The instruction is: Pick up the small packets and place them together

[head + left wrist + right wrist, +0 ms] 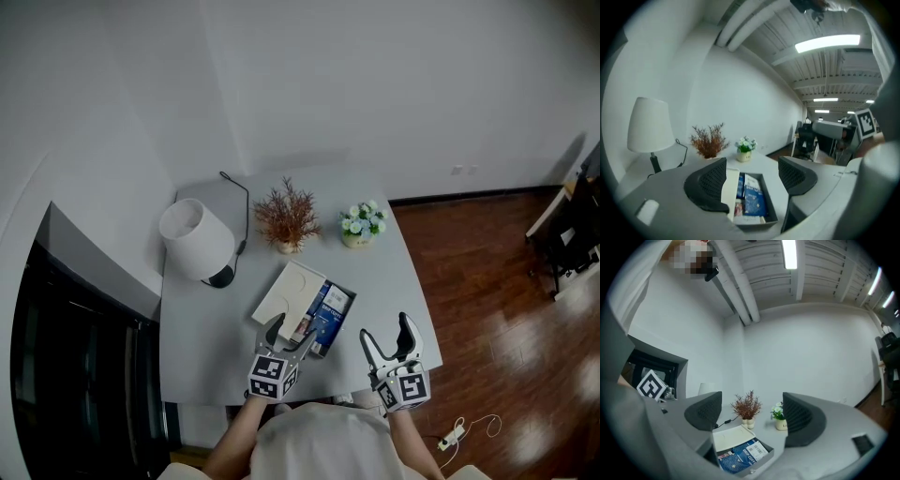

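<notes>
An open grey box (350, 312) lies near the table's front edge, with its white lid (287, 290) beside it on the left. Inside lie blue and white small packets (329, 304). My left gripper (293, 328) is open at the box's near end, nothing between its fingers. In the left gripper view the packets (752, 200) and the box (770, 199) sit just beyond the left gripper (752, 180). My right gripper (386, 328) is open and empty, to the right of the box. The right gripper view shows the box (764, 456), the packets (740, 457) and the lid (729, 437) beyond the right gripper (752, 417).
A white lamp (197, 239) with a black cable stands at the back left of the grey table (206, 328). A dried reddish plant (286, 216) and a small flower pot (361, 225) stand at the back. Wooden floor (487, 281) lies to the right.
</notes>
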{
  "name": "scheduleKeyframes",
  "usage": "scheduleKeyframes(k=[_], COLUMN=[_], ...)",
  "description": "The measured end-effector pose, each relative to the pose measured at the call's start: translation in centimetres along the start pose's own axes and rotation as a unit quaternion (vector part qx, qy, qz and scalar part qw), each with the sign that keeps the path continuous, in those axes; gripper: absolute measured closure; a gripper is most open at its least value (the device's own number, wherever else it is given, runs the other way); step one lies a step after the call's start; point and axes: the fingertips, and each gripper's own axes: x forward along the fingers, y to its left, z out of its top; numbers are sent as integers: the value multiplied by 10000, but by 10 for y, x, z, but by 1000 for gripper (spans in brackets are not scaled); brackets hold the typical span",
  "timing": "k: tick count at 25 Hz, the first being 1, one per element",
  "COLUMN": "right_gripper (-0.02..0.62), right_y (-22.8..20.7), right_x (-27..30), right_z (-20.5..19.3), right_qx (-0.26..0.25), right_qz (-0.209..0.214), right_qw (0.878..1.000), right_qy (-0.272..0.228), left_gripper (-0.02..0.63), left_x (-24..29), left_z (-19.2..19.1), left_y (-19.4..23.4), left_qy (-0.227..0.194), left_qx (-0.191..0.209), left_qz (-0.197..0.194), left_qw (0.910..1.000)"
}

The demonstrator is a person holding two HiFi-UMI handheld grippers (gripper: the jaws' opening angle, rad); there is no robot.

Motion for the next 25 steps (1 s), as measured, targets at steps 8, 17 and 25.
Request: scheduleKeyframes(k=[8, 17, 25], right_gripper=[193, 192, 193], right_y=[-21, -44, -60], right_x=[-26, -62, -71], right_z=[-1, 5, 4], right_qx=[6, -43, 96], right_qz=[-311, -758, -978], right_qw=[9995, 9971, 9952], right_qy=[52, 19, 12], left_gripper=[322, 352, 573], left_x=[87, 119, 113], left_z=[-121, -187, -172], left_y=[-2, 1, -4], left_qy=[2359, 3765, 3760], left_qx=[777, 1392, 1349], left_qz=[-478, -90, 18], left_qw=[9675, 9158, 9168])
